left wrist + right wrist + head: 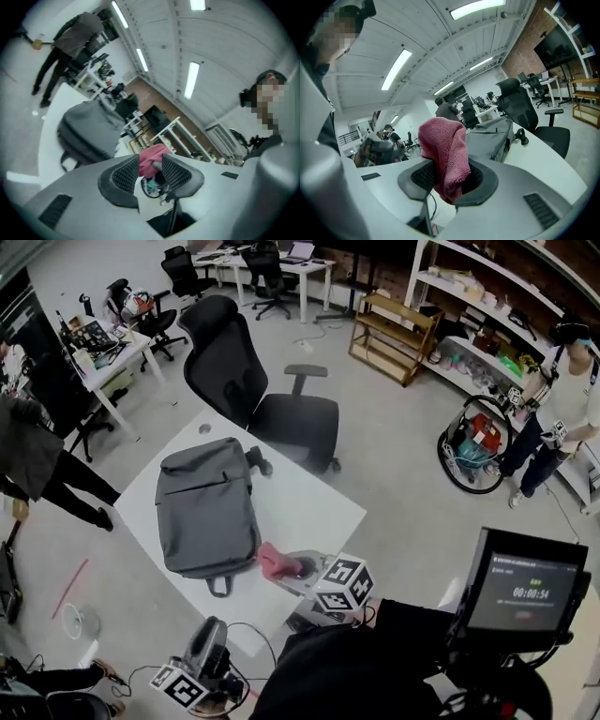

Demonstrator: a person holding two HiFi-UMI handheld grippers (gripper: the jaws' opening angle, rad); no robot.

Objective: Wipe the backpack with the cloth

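Left gripper (151,162) jaws apart, empty; right gripper (447,177) grasps nubby pink cloth (443,145). Grey rectangular fabric backpack (204,507) flat, lengthwise away, handle loop nearward.

I count one white rectangular table (309,512), with one grey fabric backpack (206,507) toward its left edge and one pink terry cloth (275,562) at its near edge. One black high-backed office chair (234,371) stands at the far edge. I carry two grippers, the left gripper (151,171) and the right gripper (447,176), and two other people stand off the table.
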